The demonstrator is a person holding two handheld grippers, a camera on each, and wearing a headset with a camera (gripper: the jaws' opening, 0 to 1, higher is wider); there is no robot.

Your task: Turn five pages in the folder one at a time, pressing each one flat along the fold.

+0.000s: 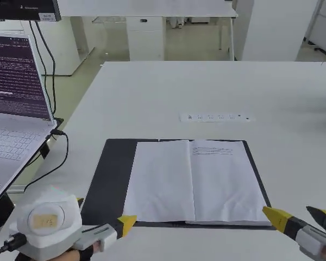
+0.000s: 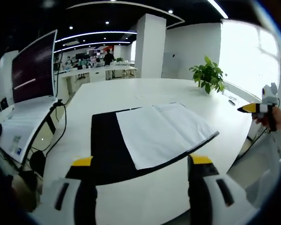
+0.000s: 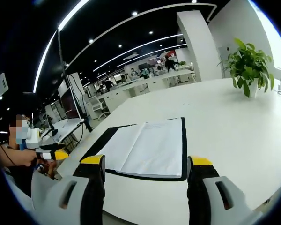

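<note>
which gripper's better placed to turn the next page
Likely right: the right gripper sits open beside the near corner of the right-hand page, the edge to lift; the left gripper is by the black folder cover.

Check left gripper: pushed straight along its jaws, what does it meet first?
Likely the open folder, at its black cover's front edge, then the white pages. The left gripper has its jaws open, with bare table just ahead; its height above the table is unclear.

open laptop [image 1: 13,103] at left edge of white table [image 1: 152,87], screen lit with text. black cable [image 1: 57,163] plugged into its side. white power strip [image 1: 214,117] mid-table. potted plant [image 3: 247,65] near table edge.
</note>
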